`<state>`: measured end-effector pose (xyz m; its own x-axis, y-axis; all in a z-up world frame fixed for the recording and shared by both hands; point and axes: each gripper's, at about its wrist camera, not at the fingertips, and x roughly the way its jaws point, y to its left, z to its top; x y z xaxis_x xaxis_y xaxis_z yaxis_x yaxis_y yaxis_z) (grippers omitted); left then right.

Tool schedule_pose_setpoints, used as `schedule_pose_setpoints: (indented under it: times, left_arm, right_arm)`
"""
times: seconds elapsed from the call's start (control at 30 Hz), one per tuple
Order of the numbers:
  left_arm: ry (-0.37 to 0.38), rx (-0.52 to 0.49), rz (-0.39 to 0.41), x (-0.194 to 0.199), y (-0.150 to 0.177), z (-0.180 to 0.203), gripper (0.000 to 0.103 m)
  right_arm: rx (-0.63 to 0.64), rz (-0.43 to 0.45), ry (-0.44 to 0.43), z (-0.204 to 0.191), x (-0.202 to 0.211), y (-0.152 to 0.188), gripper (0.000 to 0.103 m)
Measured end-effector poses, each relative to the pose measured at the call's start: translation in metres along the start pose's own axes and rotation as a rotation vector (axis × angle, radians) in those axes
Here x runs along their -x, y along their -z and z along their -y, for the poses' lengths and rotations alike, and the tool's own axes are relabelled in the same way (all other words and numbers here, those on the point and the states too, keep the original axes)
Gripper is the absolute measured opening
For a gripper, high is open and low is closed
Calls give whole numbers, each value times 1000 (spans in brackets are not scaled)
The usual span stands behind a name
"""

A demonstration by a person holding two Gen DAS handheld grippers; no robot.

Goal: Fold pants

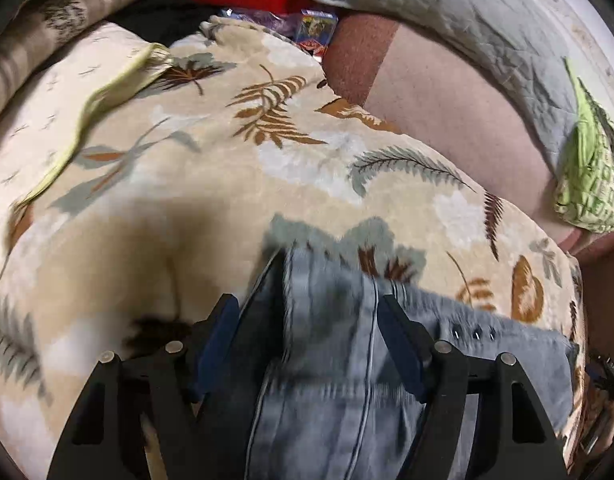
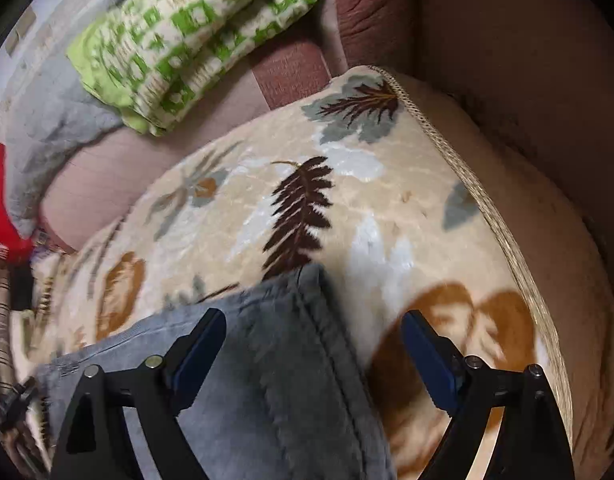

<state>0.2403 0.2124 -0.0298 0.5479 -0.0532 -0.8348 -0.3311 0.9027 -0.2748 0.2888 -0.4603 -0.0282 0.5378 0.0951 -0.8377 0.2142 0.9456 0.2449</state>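
1. The pants (image 1: 347, 360), faded blue denim, lie bunched on a leaf-print blanket (image 1: 211, 184) that covers a bed or sofa; which of the two I cannot tell. In the left wrist view they sit directly between and ahead of the left hand-held gripper (image 1: 307, 332).
2. The left hand-held gripper stands spread, its blue pads on either side of a raised denim ridge without clamping it. If it closes here it may catch several layers at once, and the fold would then come out lumpy.
3. The right hand-held gripper (image 2: 313, 340) is also spread. A corner of the pants lies between its fingers, nearer the left one; the right finger hangs over bare blanket. A pinch from here could miss the edge or grab blanket pile along with it.
4. Both views are motion-blurred, so the seam line is hard to read; the two grips could easily end up uneven and the crease skewed.
5. The plush blanket may drag against the denim and rumple whatever is pulled across it.
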Motion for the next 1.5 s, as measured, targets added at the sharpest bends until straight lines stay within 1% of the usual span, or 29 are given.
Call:
schedule_pose_setpoints:
  times: [0.1, 0.13, 0.17, 0.2, 0.23, 0.27, 0.37, 0.43, 0.5, 0.6, 0.7, 0.77, 0.83, 0.87, 0.9, 0.97, 1.03, 1.07, 1.1, 1.13, 1.17, 1.2, 1.23, 1.27, 1.3, 1.33, 1.37, 1.43, 1.5]
  left_arm:
    - [5, 18, -14, -17, -9, 3, 72]
    - [15, 20, -21, -22, -10, 5, 52]
    - [9, 1, -34, -27, -11, 9, 31]
    - [-24, -32, -52, -33, -12, 14, 5]
    - [-18, -49, -61, -38, -11, 18, 2]
    - [-8, -50, -69, -40, -10, 19, 2]
    - [-1, -20, -76, -41, -12, 16, 2]
    - [0, -32, -62, -33, -14, 16, 2]
    - [6, -37, -32, -20, -16, 17, 2]
    - [43, -22, 26, 11, -19, 15, 2]
    - [83, -32, 74, 43, -17, 18, 2]
    - [118, -33, 109, 71, -13, 19, 2]
    - [151, -49, 158, 109, -2, 21, 2]
    - [166, -52, 175, 124, 1, 19, 2]
    - [189, -53, 194, 142, 7, 17, 2]
    - [236, -61, 240, 182, 28, 10, 2]
    - [268, -87, 260, 214, 55, 4, 2]
    - [280, -102, 271, 229, 75, -2, 2]
    - [283, -117, 272, 238, 94, -6, 2]
    - [277, -134, 251, 240, 111, -12, 2]
    - [264, -144, 228, 237, 121, -15, 2]
    - [248, -143, 210, 231, 127, -17, 2]
    - [239, -116, 174, 219, 129, -22, 2]
    - [244, -96, 155, 212, 128, -24, 2]
    - [247, -86, 150, 207, 128, -25, 2]
    - [241, -88, 156, 205, 127, -23, 2]
    - [241, -98, 164, 206, 127, -21, 2]
    - [243, -119, 182, 210, 127, -16, 2]
    - [234, -122, 193, 214, 130, -17, 2]
  right_arm:
    - [10, -27, 13, 0, -14, -3, 90]
    - [18, -37, 15, 0, -22, -4, 86]
    - [20, -46, 12, 0, -21, -4, 72]
    - [28, -67, 13, -1, -26, -4, 63]
    - [45, -83, 36, -3, -32, -4, 44]
    - [71, -89, 64, -6, -35, -4, 30]
    - [133, -115, 92, -18, -38, -10, 17]
    - [148, -96, 98, -24, -31, -15, 14]
    - [144, -66, 93, -27, -21, -17, 13]
    - [132, -8, 76, -30, 0, -18, 12]
    - [118, 63, 46, -34, 29, -18, 11]
    - [107, 99, 29, -36, 47, -17, 11]
    - [103, 149, 7, -39, 75, -15, 11]
    - [99, 182, 1, -39, 94, -12, 8]
    - [96, 207, -2, -37, 107, -9, 8]
    - [72, 268, -38, -27, 146, 2, 8]
    - [57, 334, -70, -11, 193, 23, 8]
    - [52, 344, -83, -5, 207, 32, 8]
    - [43, 357, -110, 5, 228, 52, 8]
    - [40, 349, -138, 15, 241, 71, 8]
    - [41, 311, -154, 22, 244, 86, 9]
    - [45, 253, -153, 28, 239, 98, 10]
    - [45, 200, -136, 32, 230, 106, 16]
    - [36, 151, -108, 36, 215, 114, 28]
    - [19, 123, -99, 38, 203, 116, 38]
    - [-19, 73, -123, 38, 185, 116, 67]
    - [-51, 32, -158, 38, 171, 112, 76]
    - [-130, -17, -229, 28, 139, 96, 76]
    - [-197, -89, -283, 13, 106, 64, 76]
